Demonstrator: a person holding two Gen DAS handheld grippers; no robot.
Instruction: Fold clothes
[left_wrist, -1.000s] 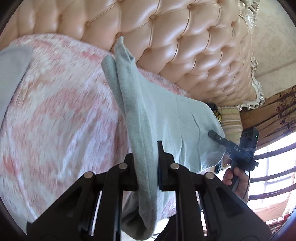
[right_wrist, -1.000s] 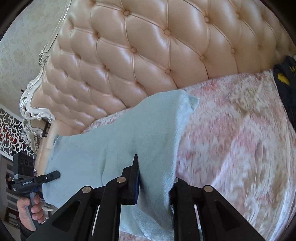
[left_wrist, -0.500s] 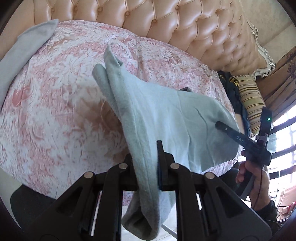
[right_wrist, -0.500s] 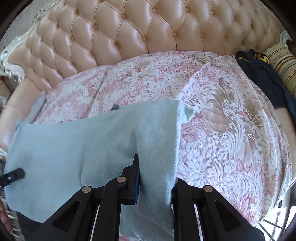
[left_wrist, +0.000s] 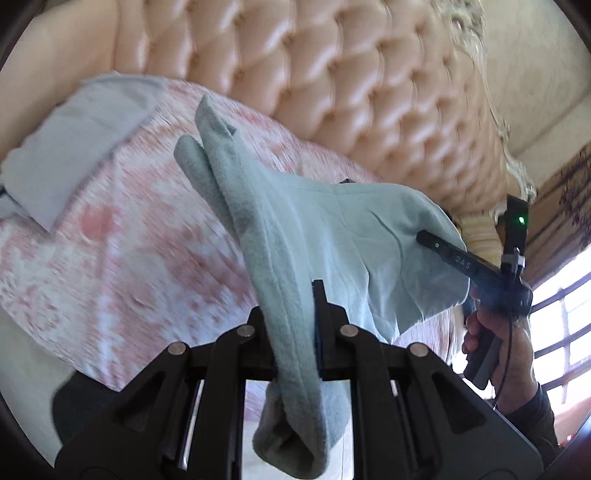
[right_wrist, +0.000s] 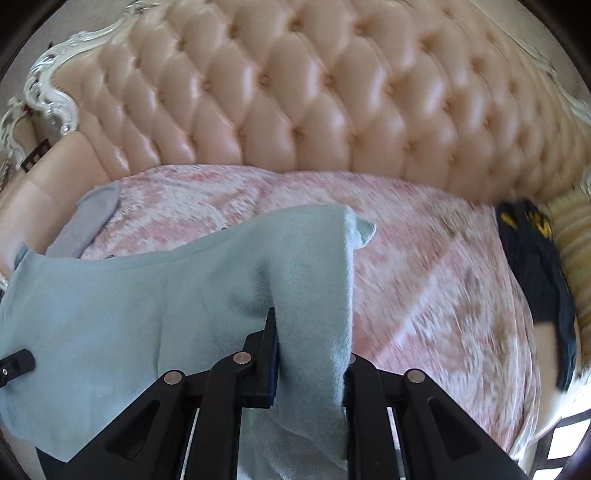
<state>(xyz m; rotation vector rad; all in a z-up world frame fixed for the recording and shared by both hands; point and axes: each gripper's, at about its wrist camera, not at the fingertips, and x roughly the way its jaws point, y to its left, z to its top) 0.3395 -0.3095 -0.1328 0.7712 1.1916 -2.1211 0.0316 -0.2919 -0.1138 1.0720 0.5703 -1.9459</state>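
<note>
Hanging stretched between both hands, the pale blue fleecy garment (left_wrist: 332, 229) is clamped narrow at one bunched edge by the left gripper (left_wrist: 293, 332) and at the other by the right gripper (right_wrist: 310, 354). Compared with half a second ago, both views have swung up toward the tufted peach leather headboard (right_wrist: 314, 96), so the cloth is still airborne, not laid. Below, the pink-and-white patterned bedspread (right_wrist: 424, 266) offers open room between a folded grey cloth (left_wrist: 77, 147) and a dark navy garment (right_wrist: 535, 266) at either edge.

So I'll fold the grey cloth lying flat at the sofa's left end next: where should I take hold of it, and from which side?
Take the grey cloth by the corners of its long free edge, the one on the pink cover, coming from the seat side. It lies flat and spread, and the tufted backrest blocks the far side.
</note>
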